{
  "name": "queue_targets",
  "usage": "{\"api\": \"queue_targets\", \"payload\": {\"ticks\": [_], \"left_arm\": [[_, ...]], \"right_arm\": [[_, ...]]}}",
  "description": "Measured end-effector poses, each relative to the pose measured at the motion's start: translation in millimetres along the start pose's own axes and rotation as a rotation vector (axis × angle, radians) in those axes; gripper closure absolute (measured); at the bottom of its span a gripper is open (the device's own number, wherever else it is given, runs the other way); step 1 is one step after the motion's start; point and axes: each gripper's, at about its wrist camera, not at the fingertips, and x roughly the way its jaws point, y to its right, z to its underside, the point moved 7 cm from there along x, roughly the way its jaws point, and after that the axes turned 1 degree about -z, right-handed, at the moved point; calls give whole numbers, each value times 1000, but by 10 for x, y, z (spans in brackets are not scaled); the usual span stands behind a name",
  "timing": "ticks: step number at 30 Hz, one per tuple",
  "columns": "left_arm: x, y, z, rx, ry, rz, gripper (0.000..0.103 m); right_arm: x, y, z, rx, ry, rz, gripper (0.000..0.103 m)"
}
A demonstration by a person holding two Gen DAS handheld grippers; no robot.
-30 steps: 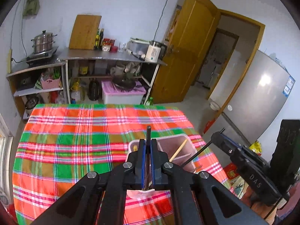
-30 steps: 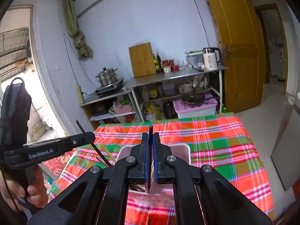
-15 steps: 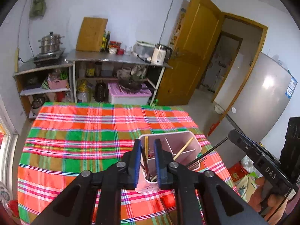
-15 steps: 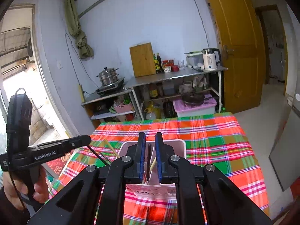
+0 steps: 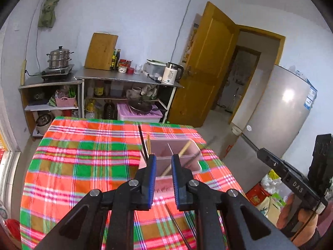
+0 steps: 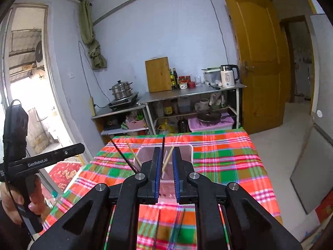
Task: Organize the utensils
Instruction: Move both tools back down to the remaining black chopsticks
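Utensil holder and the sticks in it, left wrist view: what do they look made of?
The utensil holder looks like pale pink plastic: thin, smooth, slightly translucent moulded walls and dividers. The tan chopstick looks like bare wood or bamboo, matte. The black chopstick could be lacquered wood or plastic; too thin to tell.

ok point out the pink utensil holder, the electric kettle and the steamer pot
pink utensil holder [image 5: 160,149]: left wrist view, inner back wall of a compartment
electric kettle [image 6: 227,77]: right wrist view, white body
steamer pot [image 5: 59,59]: left wrist view, steel side
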Motion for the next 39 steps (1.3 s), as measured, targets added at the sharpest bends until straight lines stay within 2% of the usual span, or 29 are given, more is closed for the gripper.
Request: {"api": "queue_targets", "payload": {"ticks": [6, 10, 19, 31, 39], "left_arm": [[-57, 133, 438, 2, -30, 24, 89], [-56, 173, 780, -14, -55, 32, 89], [78, 198, 1278, -10, -120, 20, 89], [353, 191, 1562, -17, -192, 13, 89], [763, 245, 1681, -29, -280, 32, 89]], "right_arm": [[-232, 68, 321, 25, -14, 3, 92], [-329, 122, 547, 50, -31, 13, 85], [-361, 269, 1014, 68, -112, 39, 85], [-150, 404, 1278, 95, -173, 57, 85], [141, 535, 1439, 120, -240, 75, 85]]}}
